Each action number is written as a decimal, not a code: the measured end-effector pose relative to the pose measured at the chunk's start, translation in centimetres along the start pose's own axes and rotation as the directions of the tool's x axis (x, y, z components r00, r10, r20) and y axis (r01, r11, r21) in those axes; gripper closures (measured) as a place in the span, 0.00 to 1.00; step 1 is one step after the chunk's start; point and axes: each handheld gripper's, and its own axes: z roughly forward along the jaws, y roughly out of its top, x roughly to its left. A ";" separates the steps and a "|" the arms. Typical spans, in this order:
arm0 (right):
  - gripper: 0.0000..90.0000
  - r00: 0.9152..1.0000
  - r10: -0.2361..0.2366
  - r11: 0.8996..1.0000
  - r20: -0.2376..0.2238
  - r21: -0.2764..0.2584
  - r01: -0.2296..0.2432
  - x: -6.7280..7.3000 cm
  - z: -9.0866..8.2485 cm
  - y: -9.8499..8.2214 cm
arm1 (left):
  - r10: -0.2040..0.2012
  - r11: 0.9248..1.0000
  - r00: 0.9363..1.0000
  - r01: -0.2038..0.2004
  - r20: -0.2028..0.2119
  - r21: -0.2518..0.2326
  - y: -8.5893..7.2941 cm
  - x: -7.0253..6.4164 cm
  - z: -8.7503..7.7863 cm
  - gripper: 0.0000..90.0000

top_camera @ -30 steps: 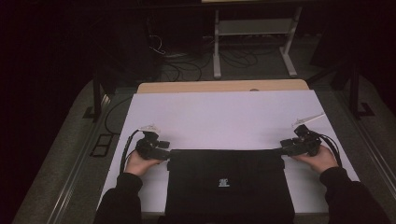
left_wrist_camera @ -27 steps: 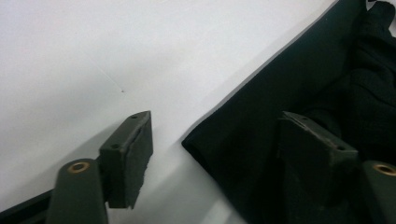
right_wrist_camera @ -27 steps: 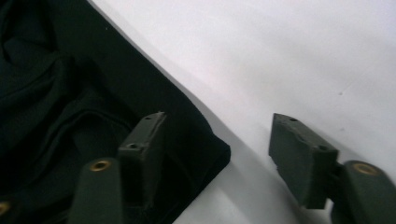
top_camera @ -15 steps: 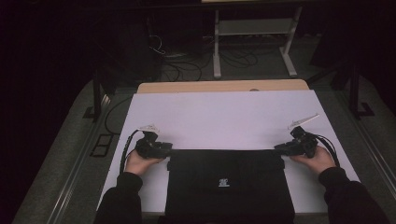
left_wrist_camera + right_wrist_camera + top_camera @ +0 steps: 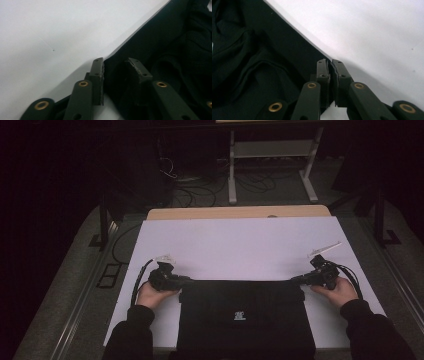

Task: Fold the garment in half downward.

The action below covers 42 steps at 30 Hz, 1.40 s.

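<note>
— Low in the middle of the frame lies the black garment (image 5: 245,317), on the white table (image 5: 240,245).
— Grippers?
— Both have just been closing: the right gripper (image 5: 298,281) pinches its corner tight, the left gripper (image 5: 186,281) has cloth between narrowing jaws. Ready to lift, I'd say.

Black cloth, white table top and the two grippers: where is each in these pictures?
black cloth (image 5: 245,320), high view, flat middle below its small white label.
white table top (image 5: 240,245), high view, bare centre.
left gripper (image 5: 115,75), left gripper view, between its fingertips.
right gripper (image 5: 331,67), right gripper view, between its fingertips.
</note>
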 end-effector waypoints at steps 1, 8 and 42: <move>0.93 1.000 0.005 1.000 -0.003 0.001 -0.005 0.0 0.0 0.0 | 0.001 1.000 1.000 -0.001 -0.002 -0.001 0.0 0.0 0.0 0.78; 0.95 1.000 -0.004 1.000 0.009 0.003 0.004 0.2 0.0 0.0 | 0.060 0.997 0.998 -0.058 -0.024 0.042 0.2 -0.6 0.0 0.92; 0.96 0.992 -0.052 0.999 0.114 -0.007 0.053 0.8 -0.1 1.5 | 0.168 0.984 0.970 -0.156 -0.177 0.081 2.7 -1.3 -1.4 0.94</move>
